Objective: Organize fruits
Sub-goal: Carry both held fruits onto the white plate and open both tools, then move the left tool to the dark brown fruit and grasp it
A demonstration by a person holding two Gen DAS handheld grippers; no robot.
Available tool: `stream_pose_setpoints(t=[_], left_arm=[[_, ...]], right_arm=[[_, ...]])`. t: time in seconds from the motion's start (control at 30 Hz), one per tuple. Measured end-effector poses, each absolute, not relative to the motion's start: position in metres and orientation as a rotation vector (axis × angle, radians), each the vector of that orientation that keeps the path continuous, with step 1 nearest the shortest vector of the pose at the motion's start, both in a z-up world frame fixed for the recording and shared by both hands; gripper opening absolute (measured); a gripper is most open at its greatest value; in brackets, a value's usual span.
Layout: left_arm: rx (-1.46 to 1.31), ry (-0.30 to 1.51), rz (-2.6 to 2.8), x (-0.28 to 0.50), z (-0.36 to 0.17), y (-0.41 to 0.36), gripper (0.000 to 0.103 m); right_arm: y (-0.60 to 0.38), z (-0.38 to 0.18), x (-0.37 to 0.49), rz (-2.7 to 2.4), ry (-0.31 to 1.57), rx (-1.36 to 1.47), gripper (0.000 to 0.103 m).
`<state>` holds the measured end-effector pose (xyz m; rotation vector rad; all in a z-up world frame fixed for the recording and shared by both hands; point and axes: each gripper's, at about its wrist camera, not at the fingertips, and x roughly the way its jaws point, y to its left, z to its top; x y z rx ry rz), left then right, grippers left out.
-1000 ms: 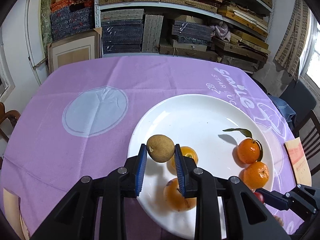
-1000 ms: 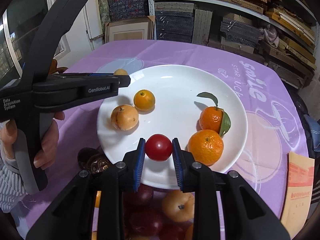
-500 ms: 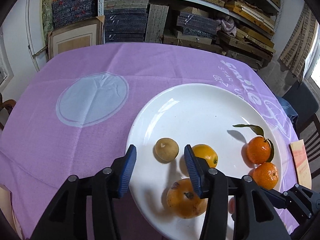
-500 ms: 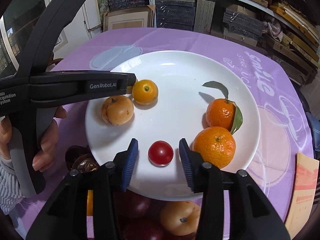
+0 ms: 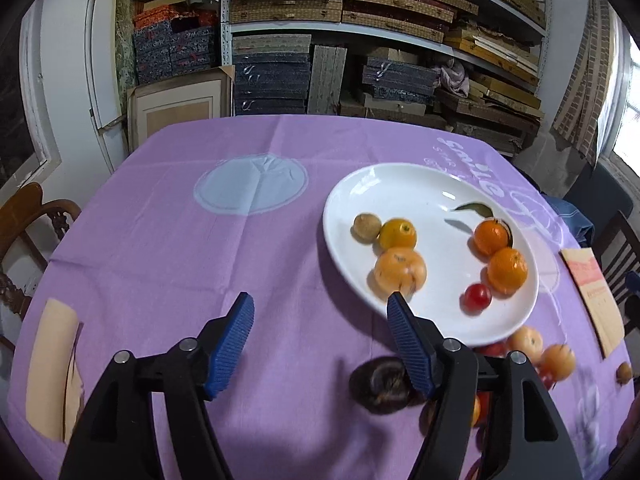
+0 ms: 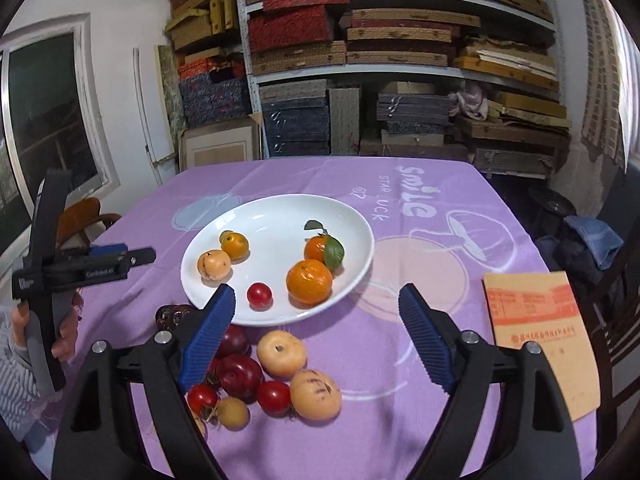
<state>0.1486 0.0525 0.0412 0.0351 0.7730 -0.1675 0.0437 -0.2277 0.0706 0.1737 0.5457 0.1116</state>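
White plate [image 6: 352,280] on the worktop holds six fruits while both tongs, left [image 5: 320,344] and right [image 6: 316,332], just opened wide and empty, risk scattering the loose pile [image 6: 276,380] nearby.

Ahead of the ribbed blue rubber-looking fingers [image 6: 208,336] lies a glossy, smooth round white ceramic plate [image 6: 352,276] on a matt, creased lilac cloth [image 6: 320,176] that covers the counter. Just below the fingers sit shiny dark red plums [image 6: 240,376]. Right of them lies a matt tan paper booklet [image 6: 540,336].
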Motion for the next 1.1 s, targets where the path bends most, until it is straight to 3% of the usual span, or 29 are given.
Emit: stream_pose_setpoints(t=[0.2,0.67,1.1], left_arm=[[0.06,0.814,-0.191,0.12,0.014,0.044,0.07],[0.159,0.805,-0.255,0.125,0.009,-0.012,0.07],[0.06,0.879,-0.363,0.139,-0.001,-0.021,0.068]], right_arm=[[-0.262,0.046,0.029,0.108,0.549,0.321,0.088],[-0.274,0.039,0.033,0.094,0.565,0.371,0.088],[-0.278,0.039,0.031,0.08,0.569,0.396,0.095]])
